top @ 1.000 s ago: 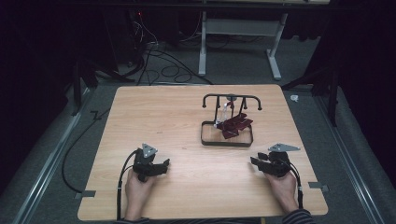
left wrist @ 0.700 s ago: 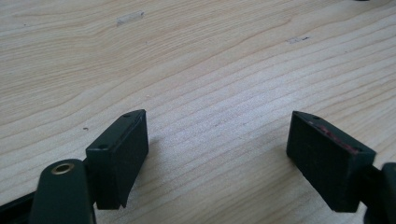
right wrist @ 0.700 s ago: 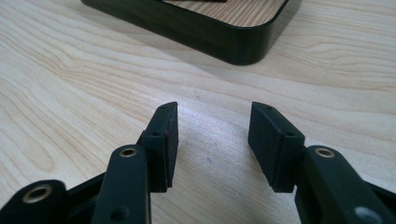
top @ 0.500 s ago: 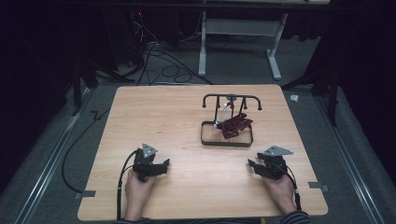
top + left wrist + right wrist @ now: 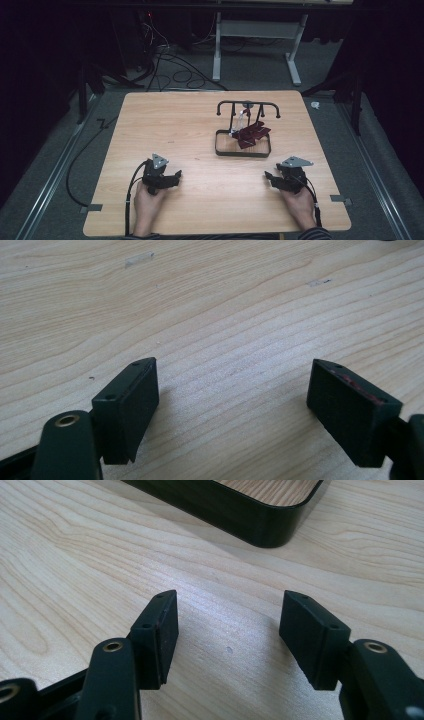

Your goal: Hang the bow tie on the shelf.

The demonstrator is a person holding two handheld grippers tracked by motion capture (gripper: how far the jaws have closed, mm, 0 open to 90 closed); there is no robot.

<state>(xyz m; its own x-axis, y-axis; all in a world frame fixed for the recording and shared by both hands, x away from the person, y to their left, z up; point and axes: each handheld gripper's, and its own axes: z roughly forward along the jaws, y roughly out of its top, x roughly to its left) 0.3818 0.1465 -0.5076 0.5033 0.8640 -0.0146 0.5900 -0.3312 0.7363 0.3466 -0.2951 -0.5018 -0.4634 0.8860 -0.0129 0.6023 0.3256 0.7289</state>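
A black metal stand with a tray base (image 5: 243,150) and a hooked top bar (image 5: 248,104) sits right of the table's middle. Dark red pieces (image 5: 251,134) and a small clear item (image 5: 242,119) lie or hang in it. My left gripper (image 5: 172,177) rests near the table's front left, open over bare wood (image 5: 232,390). Near the front right, my right gripper (image 5: 269,176) is open too, nothing between its fingers (image 5: 229,625). The tray's black rounded corner (image 5: 270,527) lies just ahead of it in the right gripper view.
The wooden table (image 5: 165,125) has open room on its left half and front middle. Cables (image 5: 165,55) and a white desk frame (image 5: 255,30) stand on the dark floor behind. Tape marks (image 5: 94,207) sit at the front corners.
The right gripper has shifted slightly left and toward the tray. The left gripper has stayed where it was.
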